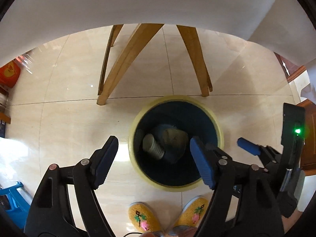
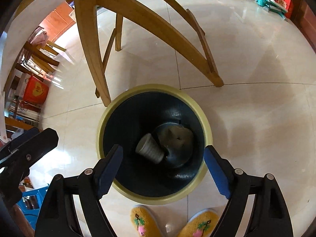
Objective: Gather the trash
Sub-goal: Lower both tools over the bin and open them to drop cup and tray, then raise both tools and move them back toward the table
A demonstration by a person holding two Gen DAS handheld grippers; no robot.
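Two things lie at the bottom of the trash bin (image 2: 154, 146): a ribbed paper cup (image 2: 149, 151) on its side and a round, flat, grayish piece (image 2: 176, 139) that looks like a paper plate or lid, though I cannot tell which. The cup touches the edge of that flat piece. I think both are very light and soft, so they would squash if I pinched hard. If I had to lift the cup, I would take it by its rim or across its ribbed side, where it will not slip much. The bin is dark inside with a pale yellow rim (image 1: 136, 118), and it stands on the shiny tile floor (image 1: 69, 118) just beside the wooden legs (image 1: 126, 63) of a table. I hold both claws above the bin, pointing down into it. My left gripper (image 1: 154, 162) has its fingers wide apart and holds nothing. My right gripper (image 2: 163, 171) is the same, fingers spread and empty, hanging right over the mouth of the bin. In the left view I can see the right claw close by, off to the side. Two yellow knit slippers (image 2: 171, 223) with pink flowers stand on the floor near the bin. I think the trash is already in the bin, so both hands are free.
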